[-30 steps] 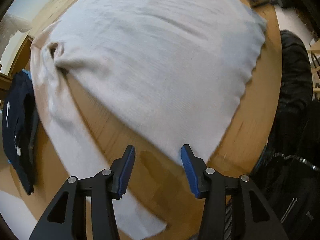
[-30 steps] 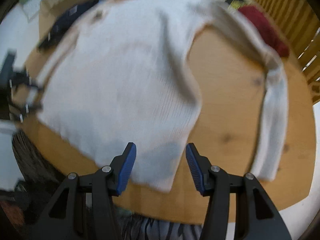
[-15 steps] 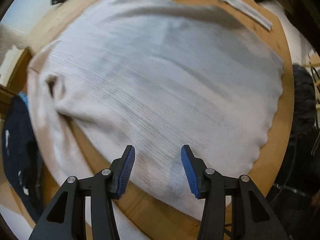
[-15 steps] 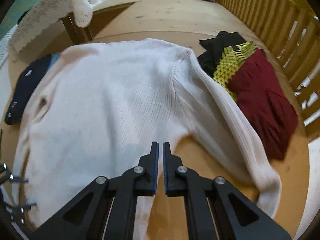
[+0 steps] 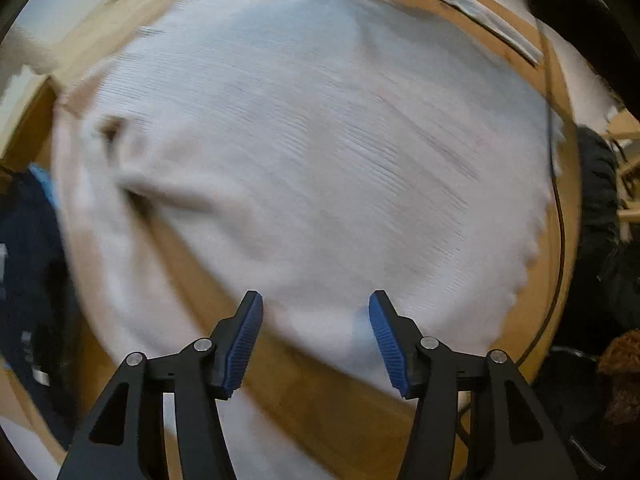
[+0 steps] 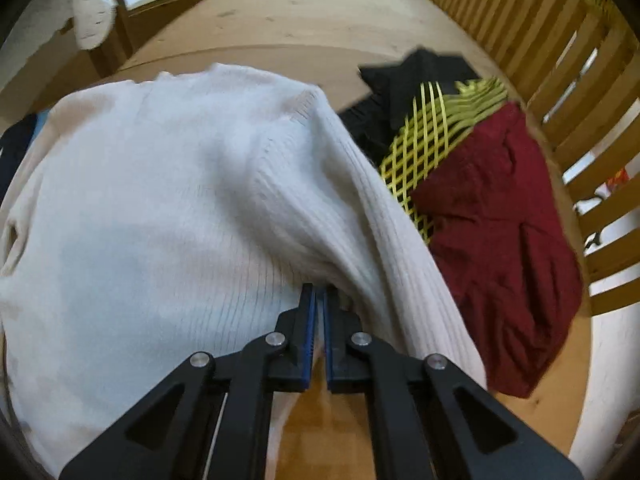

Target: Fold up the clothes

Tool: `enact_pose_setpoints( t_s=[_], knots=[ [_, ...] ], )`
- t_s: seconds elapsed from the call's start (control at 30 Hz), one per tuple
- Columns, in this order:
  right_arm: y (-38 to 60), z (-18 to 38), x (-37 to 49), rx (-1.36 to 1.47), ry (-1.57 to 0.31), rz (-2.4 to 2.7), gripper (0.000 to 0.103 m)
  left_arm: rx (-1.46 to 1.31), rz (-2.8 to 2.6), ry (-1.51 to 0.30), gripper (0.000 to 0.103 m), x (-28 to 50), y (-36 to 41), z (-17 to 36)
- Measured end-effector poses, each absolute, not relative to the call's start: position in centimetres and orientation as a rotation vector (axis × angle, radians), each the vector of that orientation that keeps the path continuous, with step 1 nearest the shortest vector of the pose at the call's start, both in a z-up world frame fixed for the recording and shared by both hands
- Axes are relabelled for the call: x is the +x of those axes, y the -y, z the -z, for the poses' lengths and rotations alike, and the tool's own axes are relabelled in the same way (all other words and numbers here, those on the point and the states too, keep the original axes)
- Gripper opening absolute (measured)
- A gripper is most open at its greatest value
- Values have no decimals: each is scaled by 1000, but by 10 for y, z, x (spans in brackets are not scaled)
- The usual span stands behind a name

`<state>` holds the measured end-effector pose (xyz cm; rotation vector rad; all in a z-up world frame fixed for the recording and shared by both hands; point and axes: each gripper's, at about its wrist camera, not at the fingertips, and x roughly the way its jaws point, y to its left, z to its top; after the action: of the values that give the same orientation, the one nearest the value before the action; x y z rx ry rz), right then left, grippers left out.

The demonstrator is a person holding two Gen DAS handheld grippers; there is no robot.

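The left wrist view looks almost straight down on the sweater (image 5: 304,152), spread across the round wooden bench (image 5: 320,396), with its hem at the right and one sleeve (image 5: 132,304) trailing down the left side. The left tool (image 5: 316,336) hangs over the sweater's near edge, its jaws apart and widening, with nothing between them. A dark garment (image 5: 28,280) lies at the left edge, and black clothing (image 5: 600,216) sits beyond the bench at the right.

Only the right wrist view shows the right tool (image 6: 319,300), its jaws pressed together at the sweater's (image 6: 160,208) armpit fold, where the ribbed sleeve (image 6: 384,248) meets the body; cloth seems pinched between them. It also shows a red garment (image 6: 500,240) with a yellow lattice pattern lying on black cloth (image 6: 404,88), beside a slatted wooden rail (image 6: 560,80). No containers appear in either view.
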<state>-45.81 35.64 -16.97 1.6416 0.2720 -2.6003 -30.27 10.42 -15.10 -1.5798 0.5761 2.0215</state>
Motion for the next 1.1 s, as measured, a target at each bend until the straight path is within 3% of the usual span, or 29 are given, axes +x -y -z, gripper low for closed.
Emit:
enact_pose_setpoints(
  t_s=[0.23,0.43,0.5,0.77,0.9,1.1],
  knots=[
    [-321,155,-399,1571,-171,2424,6,-1540,-2207,-412,53,-402,-81,136],
    [-280,183,-369,1611,-375,2294,6,-1625,-2223,-459,53,-446,-73,167],
    [-281,182,-369,1604,-391,2307,6,-1652,-2243,-508,64,-454,-65,177],
    [-283,162,-351,1587,-375,2415,10,-1607,-2336,-486,62,-448,-47,152],
    [-239,144,-299,1466,-241,2250,10,-1534,-2360,-422,62,-446,-46,132],
    [-140,152,-215,1365,-246,1903,10,-1521,-2367,-456,61,-409,-45,111]
  ],
)
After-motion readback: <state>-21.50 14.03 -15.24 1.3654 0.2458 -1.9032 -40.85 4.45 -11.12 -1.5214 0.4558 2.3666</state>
